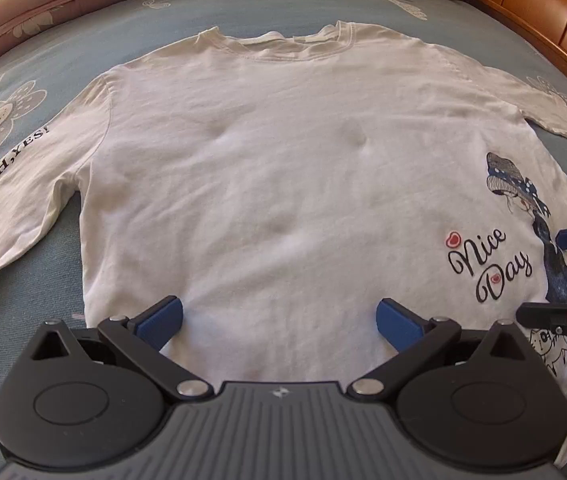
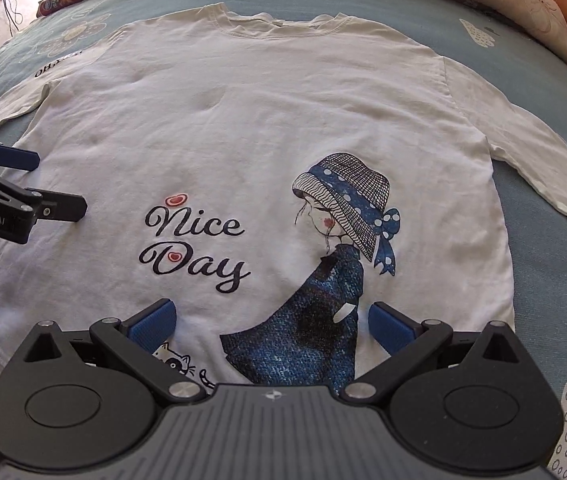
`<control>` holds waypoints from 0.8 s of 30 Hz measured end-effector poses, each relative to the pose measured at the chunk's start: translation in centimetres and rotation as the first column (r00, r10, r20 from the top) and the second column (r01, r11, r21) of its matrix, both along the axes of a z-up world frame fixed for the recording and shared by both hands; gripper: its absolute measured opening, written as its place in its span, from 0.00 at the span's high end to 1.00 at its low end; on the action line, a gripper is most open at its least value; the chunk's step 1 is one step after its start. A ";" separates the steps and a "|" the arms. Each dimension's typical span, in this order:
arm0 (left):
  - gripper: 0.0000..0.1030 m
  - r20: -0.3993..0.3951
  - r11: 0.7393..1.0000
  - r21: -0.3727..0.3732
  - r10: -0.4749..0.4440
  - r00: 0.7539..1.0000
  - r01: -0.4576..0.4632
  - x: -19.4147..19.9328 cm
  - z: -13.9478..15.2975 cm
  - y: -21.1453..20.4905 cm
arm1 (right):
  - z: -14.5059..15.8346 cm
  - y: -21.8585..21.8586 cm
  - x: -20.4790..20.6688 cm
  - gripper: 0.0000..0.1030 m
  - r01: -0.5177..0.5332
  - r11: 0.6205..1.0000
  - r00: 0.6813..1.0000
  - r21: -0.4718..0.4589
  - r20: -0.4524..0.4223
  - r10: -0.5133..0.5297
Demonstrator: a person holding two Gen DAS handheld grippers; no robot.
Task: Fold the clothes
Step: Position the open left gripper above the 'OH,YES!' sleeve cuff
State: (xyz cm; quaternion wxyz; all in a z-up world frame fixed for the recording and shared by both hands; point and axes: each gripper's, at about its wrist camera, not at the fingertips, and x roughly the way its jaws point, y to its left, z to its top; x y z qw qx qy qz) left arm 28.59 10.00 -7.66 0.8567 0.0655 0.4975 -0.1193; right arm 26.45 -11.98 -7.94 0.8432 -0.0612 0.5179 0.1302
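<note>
Your left wrist camera looks forward from low over the shirt's (image 1: 283, 168) hem toward its collar, close; your right wrist camera does the same from further right. Both share the shirt, its "Nice Day" print (image 2: 193, 246) and the bedspread (image 2: 543, 240)

Both grippers spread wide over the near hem of the white shirt (image 1: 283, 168), the left gripper (image 1: 279, 320) and right gripper (image 2: 271, 322) side by side, close together but apart. Shirt covers the middle of the bed (image 2: 543, 264). Open blue sheet beside each sleeve, along the left and right edges. At the far left corner, a can (image 2: 63, 0) lies on its side. The wooden frame (image 1: 543, 12) walls the far right edge, bedding piled at the far edge.
</note>
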 end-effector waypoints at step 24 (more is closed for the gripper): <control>0.00 0.017 0.997 0.033 -0.074 0.997 0.074 -5.8 0.2 -0.2 | 0.2 -0.9 -4.8 0.00 -0.015 1.000 1.000 -0.006 0.024 0.015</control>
